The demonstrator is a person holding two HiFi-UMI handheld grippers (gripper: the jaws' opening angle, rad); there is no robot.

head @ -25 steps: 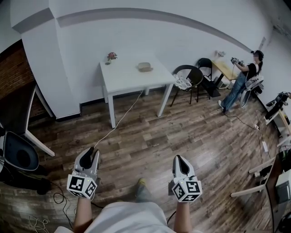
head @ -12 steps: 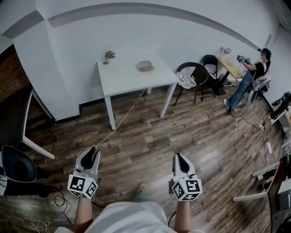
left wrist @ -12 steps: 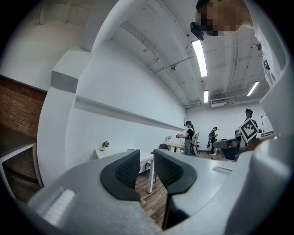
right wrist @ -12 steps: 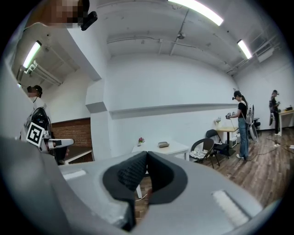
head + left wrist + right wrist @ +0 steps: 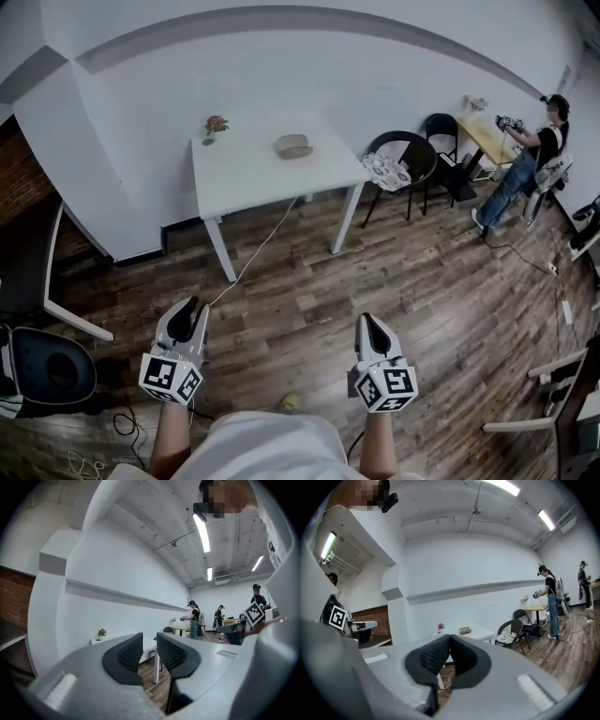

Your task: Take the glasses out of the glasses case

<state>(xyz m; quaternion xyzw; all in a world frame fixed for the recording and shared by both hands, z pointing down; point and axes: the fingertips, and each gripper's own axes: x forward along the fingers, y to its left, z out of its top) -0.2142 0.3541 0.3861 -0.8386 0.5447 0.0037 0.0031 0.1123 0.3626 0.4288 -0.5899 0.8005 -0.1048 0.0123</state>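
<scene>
White worktop (image 5: 244, 173) carries glasses case (image 5: 293, 145), clearest in head view; gripper views: left gripper (image 5: 149, 649) narrowly parted, right gripper (image 5: 450, 656) closed, empty.

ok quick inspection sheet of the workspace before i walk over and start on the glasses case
surface: white table, across the room from both grippers
job's things: glasses case lies on the table; too small to tell if its lid is open; glasses: nothing seen
clutter: small flower vase near the table's far left corner
grippers: left gripper jaws slightly apart, empty; right gripper jaws together, empty
cables: white cable runs over the floor from under the table; dark cables at lower left
surroundings: wooden floor, black chairs, a person at a far desk
</scene>
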